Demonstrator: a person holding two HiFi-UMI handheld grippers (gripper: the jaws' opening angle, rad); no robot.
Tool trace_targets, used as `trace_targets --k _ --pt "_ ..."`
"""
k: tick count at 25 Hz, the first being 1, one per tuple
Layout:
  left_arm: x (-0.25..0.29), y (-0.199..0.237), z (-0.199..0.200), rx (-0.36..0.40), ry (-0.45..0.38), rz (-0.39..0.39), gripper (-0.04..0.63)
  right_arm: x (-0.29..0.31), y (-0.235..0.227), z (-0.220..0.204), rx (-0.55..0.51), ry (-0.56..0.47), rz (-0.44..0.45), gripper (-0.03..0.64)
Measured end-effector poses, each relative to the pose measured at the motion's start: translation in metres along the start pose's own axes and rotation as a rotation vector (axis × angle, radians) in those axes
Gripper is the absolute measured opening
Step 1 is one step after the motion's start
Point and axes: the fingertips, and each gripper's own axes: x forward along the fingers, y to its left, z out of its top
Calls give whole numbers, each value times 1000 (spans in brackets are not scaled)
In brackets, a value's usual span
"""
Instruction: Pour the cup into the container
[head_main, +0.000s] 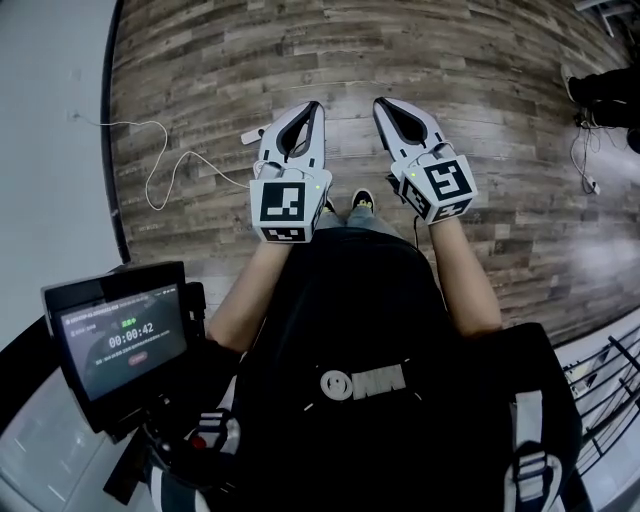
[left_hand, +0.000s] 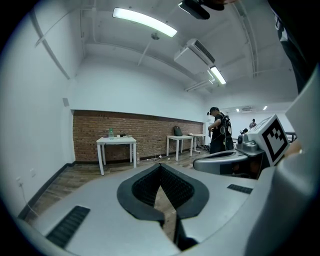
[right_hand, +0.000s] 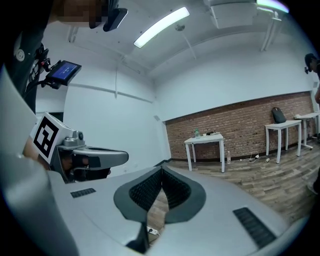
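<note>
No cup and no container shows in any view. In the head view my left gripper (head_main: 313, 105) and right gripper (head_main: 380, 102) are held side by side at waist height over a wooden floor (head_main: 480, 90), both pointing forward. Each has its jaws pressed together with nothing between them. The left gripper view looks along the shut left gripper (left_hand: 160, 165) toward a brick wall, with the right gripper (left_hand: 235, 160) beside it. The right gripper view shows the shut right gripper (right_hand: 162, 169) and the left gripper (right_hand: 95, 157) at its left.
A white table (left_hand: 116, 141) with a bottle (left_hand: 110, 133) and small items stands at the brick wall; more tables (right_hand: 282, 126) stand further right. A person (left_hand: 218, 131) stands in the back. A white cable (head_main: 160, 170) lies on the floor. A chest-mounted screen (head_main: 125, 338) sits lower left.
</note>
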Motion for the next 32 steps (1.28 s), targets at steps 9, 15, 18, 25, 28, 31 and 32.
trace_targets --k 9,15,18,25,28,31,32 --pt "4 20 7 -10 -11 14 -3 25 8 14 -41 8 27 6" --pt "10 35 16 12 -16 6 -3 42 6 24 -44 10 16 6" --pt "12 36 22 -14 -15 5 -3 43 8 27 -41 7 24 6" --pt "14 37 27 -5 -35 2 -3 43 5 33 -50 -5 15 6" --pt "15 38 29 -7 -37 5 -3 41 3 34 -53 -5 10 6" --pt "16 39 28 -4 -40 4 -2 43 4 34 -63 -2 15 6" --pt "16 39 29 -4 -42 4 -2 44 4 34 -67 -2 17 6"
